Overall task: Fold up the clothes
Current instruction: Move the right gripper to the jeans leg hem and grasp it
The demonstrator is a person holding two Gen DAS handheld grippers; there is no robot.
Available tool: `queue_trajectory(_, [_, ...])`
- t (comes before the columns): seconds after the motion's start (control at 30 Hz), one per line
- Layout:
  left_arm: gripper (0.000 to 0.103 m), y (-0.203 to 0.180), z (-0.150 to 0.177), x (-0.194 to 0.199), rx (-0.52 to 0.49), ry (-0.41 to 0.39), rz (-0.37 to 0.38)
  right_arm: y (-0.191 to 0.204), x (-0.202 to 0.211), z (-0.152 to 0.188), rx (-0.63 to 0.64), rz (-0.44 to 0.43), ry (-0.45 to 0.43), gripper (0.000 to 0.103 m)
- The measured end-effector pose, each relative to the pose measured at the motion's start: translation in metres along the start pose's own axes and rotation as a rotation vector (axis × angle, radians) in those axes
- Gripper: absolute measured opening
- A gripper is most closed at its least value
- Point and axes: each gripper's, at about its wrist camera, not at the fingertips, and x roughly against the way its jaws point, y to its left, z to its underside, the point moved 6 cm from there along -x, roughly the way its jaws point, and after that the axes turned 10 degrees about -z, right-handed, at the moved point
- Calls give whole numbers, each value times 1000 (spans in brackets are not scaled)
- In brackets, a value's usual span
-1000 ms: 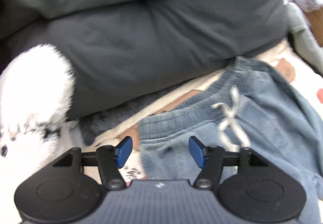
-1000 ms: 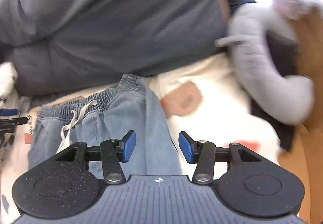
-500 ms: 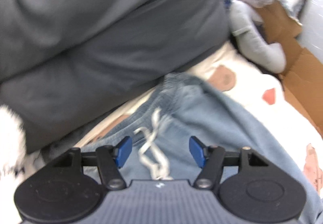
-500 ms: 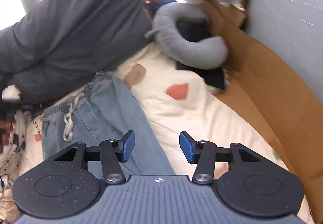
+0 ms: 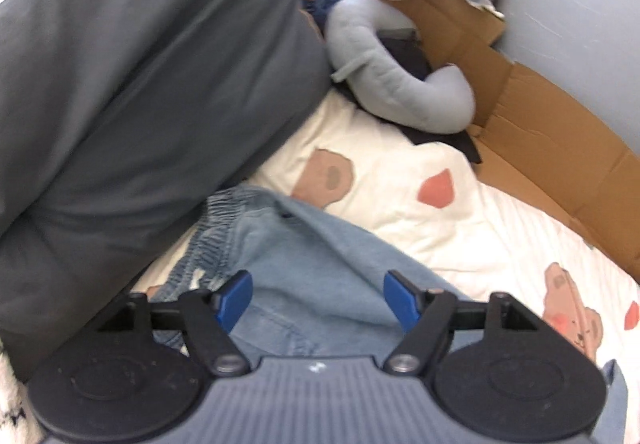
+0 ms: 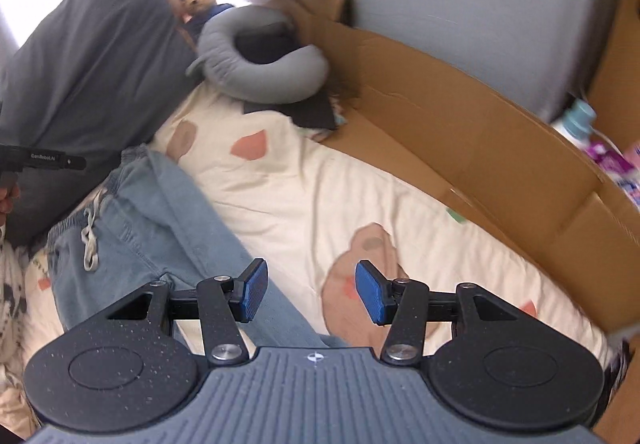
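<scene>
Left wrist view: the left claw (image 5: 318, 300) is hanging spread and empty over light-blue drawstring jeans (image 5: 304, 252), which are lying on a bear-print bedsheet (image 5: 400, 236) beside a dark grey pillow (image 5: 140, 84). The right claw (image 6: 311, 292) is hovering spread, holding nothing, over the jeans' edge (image 6: 168, 220) and the sheet, with a grey neck pillow (image 6: 260, 72) lying beyond.

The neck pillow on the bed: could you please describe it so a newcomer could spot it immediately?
Start at the big dark grey duvet heaped on the bear-print sheet. Just beside it, against the cardboard, lies the neck pillow: the only pale grey, U-shaped cushion there.
</scene>
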Motion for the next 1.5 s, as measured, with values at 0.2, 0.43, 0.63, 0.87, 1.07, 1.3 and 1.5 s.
queue_trajectory(0.2, [77, -27, -10, -1, -38, -15, 11, -33, 26, 34, -93, 55, -83, 56])
queue_trajectory(0.43, [85, -57, -13, -5, -55, -23, 49, -77, 45, 89, -195, 110, -148, 56])
queue_trajectory(0.63, [86, -81, -3, -14, -99, -30, 91, -94, 30, 139, -226, 145, -144, 56])
queue_trajectory(0.87, [86, -91, 26, -29, -140, -38, 106, -85, -17, 200, -211, 128, -69, 56])
queue_trajectory(1.07, [86, -83, 59, -38, -170, -30, 98, -75, -57, 226, -229, 111, -19, 56])
queue_trajectory(1.3, [86, -67, 94, -53, -55, 23, 123, -55, -84, 226, -132, 77, 20, 56])
queue_trajectory(1.5, [86, -65, 111, -66, -18, 69, 130, -39, -109, 232, -66, 92, 84, 56])
